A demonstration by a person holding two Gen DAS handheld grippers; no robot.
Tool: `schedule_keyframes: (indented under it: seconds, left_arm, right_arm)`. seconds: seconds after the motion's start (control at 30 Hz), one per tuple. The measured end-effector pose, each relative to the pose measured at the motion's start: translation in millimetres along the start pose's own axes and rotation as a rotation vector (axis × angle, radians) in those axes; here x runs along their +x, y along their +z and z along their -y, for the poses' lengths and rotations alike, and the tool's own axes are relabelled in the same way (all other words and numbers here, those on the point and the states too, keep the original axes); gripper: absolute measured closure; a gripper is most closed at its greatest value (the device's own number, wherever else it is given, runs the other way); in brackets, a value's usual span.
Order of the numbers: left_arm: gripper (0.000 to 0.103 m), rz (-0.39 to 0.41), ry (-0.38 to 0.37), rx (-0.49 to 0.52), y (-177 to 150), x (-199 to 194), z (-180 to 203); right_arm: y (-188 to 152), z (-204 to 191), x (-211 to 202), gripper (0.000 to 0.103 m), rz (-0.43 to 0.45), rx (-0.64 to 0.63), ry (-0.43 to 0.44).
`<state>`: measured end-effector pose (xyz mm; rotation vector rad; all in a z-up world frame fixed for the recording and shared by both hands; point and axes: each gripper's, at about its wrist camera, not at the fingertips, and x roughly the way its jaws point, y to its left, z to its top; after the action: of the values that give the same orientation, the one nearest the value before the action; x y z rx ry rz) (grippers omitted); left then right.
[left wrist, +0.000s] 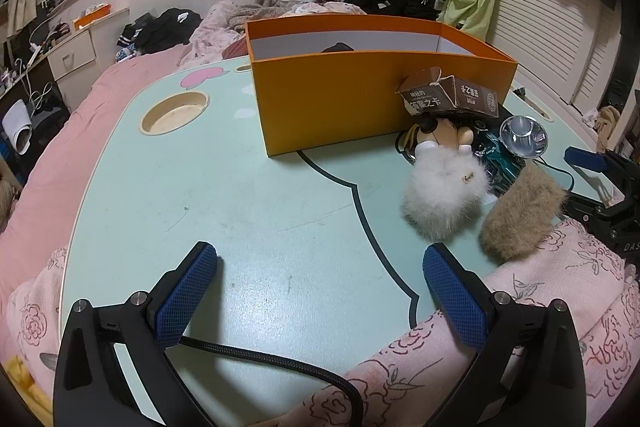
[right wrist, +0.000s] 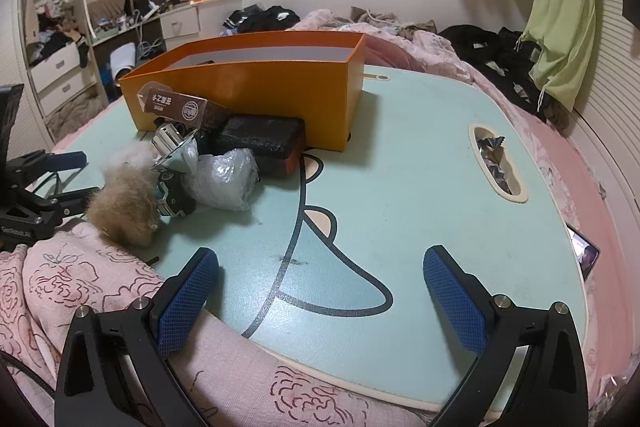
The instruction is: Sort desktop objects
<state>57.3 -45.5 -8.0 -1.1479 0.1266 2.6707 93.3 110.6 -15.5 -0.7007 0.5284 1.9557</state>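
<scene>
An open orange box (left wrist: 332, 99) (right wrist: 256, 87) stands on the pale green lap table (left wrist: 240, 195) (right wrist: 420, 187); something dark lies inside it. Beside it is a pile: a brown card box (left wrist: 452, 97) (right wrist: 180, 107), a white fluffy toy (left wrist: 440, 195), a tan fluffy piece (left wrist: 520, 215) (right wrist: 124, 207), a silver reflector cup (left wrist: 523, 138) (right wrist: 176, 151), a black case (right wrist: 264, 143) and a clear plastic bag (right wrist: 224, 179). My left gripper (left wrist: 320, 267) is open and empty over the table's near edge. My right gripper (right wrist: 320, 271) is open and empty, also at the near edge.
The table rests on a bed with pink bedding (left wrist: 60, 155) and a flowered blanket (right wrist: 80, 279). It has a round cup recess (left wrist: 174, 113) and a slot holding foil scraps (right wrist: 496, 163). A phone (right wrist: 582, 255) lies at the right edge. A black cable (left wrist: 280, 359) crosses the front.
</scene>
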Motion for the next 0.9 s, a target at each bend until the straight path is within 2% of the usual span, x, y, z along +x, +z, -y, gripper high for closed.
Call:
schedule_keyframes:
  seconds: [0.53, 0.63, 0.7, 0.8, 0.83, 0.9]
  left_arm:
    - [0.0, 0.001, -0.001, 0.0, -1, 0, -1]
    - [0.0, 0.001, -0.002, 0.0, -1, 0, -1]
    - [0.0, 0.001, -0.002, 0.0, 1, 0, -1]
    - [0.0, 0.002, -0.002, -0.001, 1, -1, -1]
    - [0.0, 0.002, -0.002, 0.0, 1, -1, -1]
    - [0.0, 0.002, -0.002, 0.0, 1, -1, -1]
  right_arm:
    - [2, -3, -5, 0.0, 0.016, 0.013, 0.008]
    - [3, -4, -13, 0.006, 0.05, 0.018, 0.041]
    - [6, -7, -24, 0.008, 0.107, 0.008, 0.074]
    - [21, -18, -40, 0.008, 0.197, -0.003, 0.167]
    - [27, -23, -41, 0.008, 0.207, -0.007, 0.198]
    - [39, -36, -35, 0.008, 0.205, -0.047, 0.197]
